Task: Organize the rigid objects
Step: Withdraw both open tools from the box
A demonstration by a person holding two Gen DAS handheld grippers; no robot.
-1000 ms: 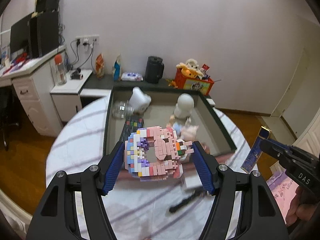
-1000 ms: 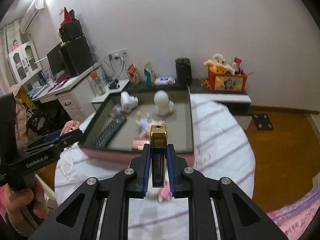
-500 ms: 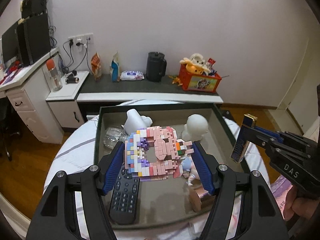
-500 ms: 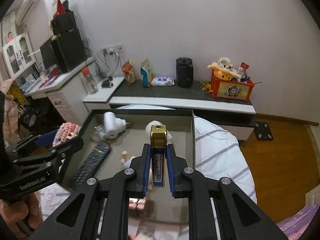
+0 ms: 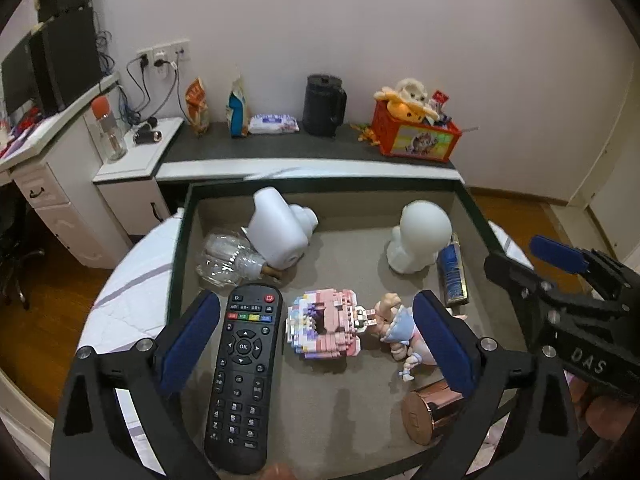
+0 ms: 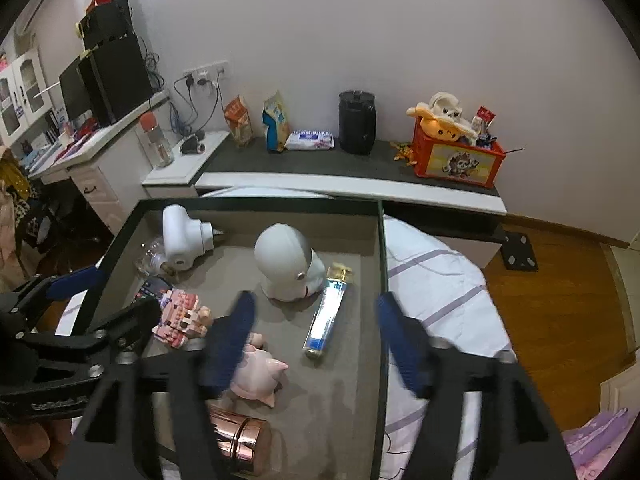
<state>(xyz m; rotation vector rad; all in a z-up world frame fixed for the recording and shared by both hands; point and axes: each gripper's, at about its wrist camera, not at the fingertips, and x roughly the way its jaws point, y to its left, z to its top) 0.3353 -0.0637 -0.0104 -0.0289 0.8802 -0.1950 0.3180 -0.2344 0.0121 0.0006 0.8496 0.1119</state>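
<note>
Inside the dark-rimmed tray (image 5: 182, 240), on its grey felt floor, the pink block figure (image 5: 326, 330) lies flat between the black remote (image 5: 242, 376) on its left and a small doll in a blue dress (image 5: 396, 330) touching its right end. The left gripper (image 5: 316, 340) hangs over it with jaws spread wide and nothing held; one blue pad sits outside the remote, the other beside the doll. The right gripper (image 6: 316, 340) is likewise released and empty, its left finger over the tray floor and its right finger just past the tray's right rim, above the striped white cover (image 6: 436, 280). Between those fingers the gold-capped blue tube (image 6: 326, 316) lies on the felt, cap toward the far wall, just beside the white dome-headed figure (image 6: 286, 260). Along the far wall, a white camera-like gadget (image 5: 280, 232) rests against a clear glass bottle (image 5: 226, 260) in the left corner. Near the front edge a copper tin (image 6: 240, 440) lies on its side, with a pink pig (image 6: 256, 372) just behind it. Bare felt stays open in the near middle, between the remote and the tin, and along the right wall in front of the tube.
</note>
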